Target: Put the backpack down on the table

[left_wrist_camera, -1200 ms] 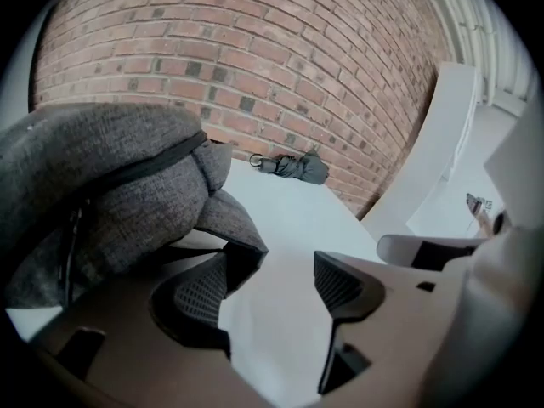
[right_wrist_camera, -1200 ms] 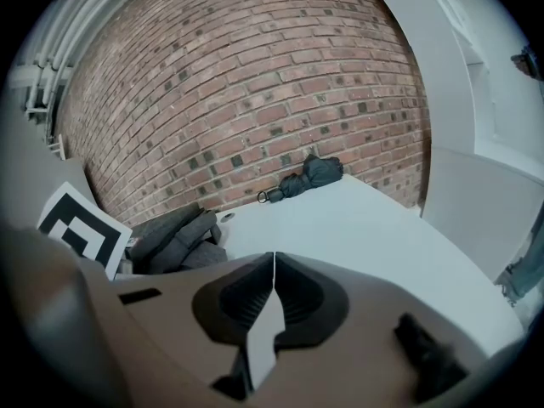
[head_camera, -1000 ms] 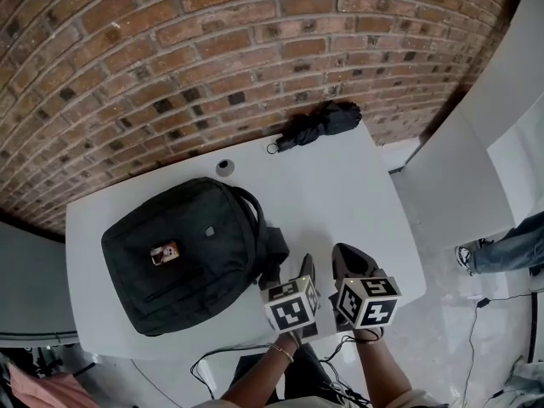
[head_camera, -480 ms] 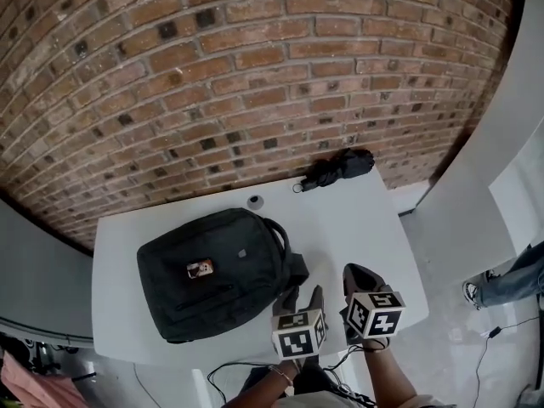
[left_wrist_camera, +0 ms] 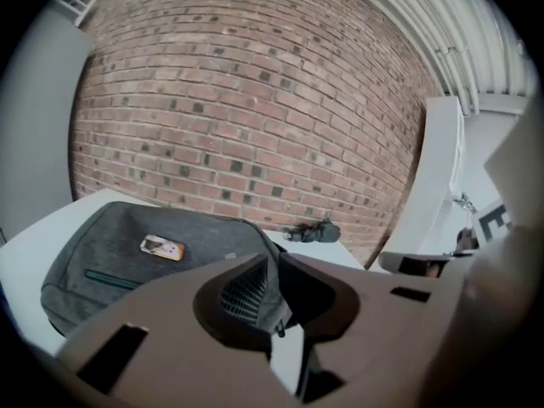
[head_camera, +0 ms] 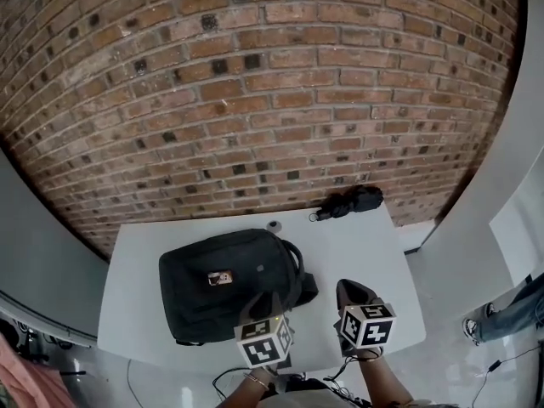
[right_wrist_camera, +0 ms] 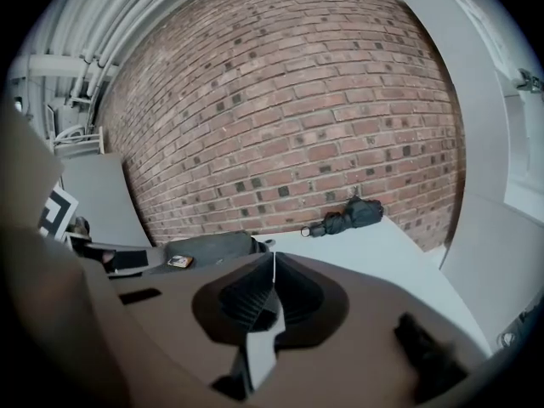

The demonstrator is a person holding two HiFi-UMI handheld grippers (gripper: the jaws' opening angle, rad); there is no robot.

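Lying flat on the white rectangular table [head_camera: 374, 253], the black fabric backpack [head_camera: 223, 283] looks already set down, so the task seems at its finish. The left gripper [left_wrist_camera: 271, 263], clear of the bag, has just been closing its jaws to a narrow slit with nothing between them. The right gripper [right_wrist_camera: 274, 263] is pinched together, empty. The next move probably calls only for drawing both grippers back.

The backpack [head_camera: 204, 300] is showing black all over, with a small orange-and-white patch [head_camera: 221, 277], while the table [head_camera: 365, 253] is gleaming plain white. The wall [head_camera: 255, 100] is running in red-brown brick with pale mortar and scattered dark bricks, and the umbrella [head_camera: 350, 202] is showing black.
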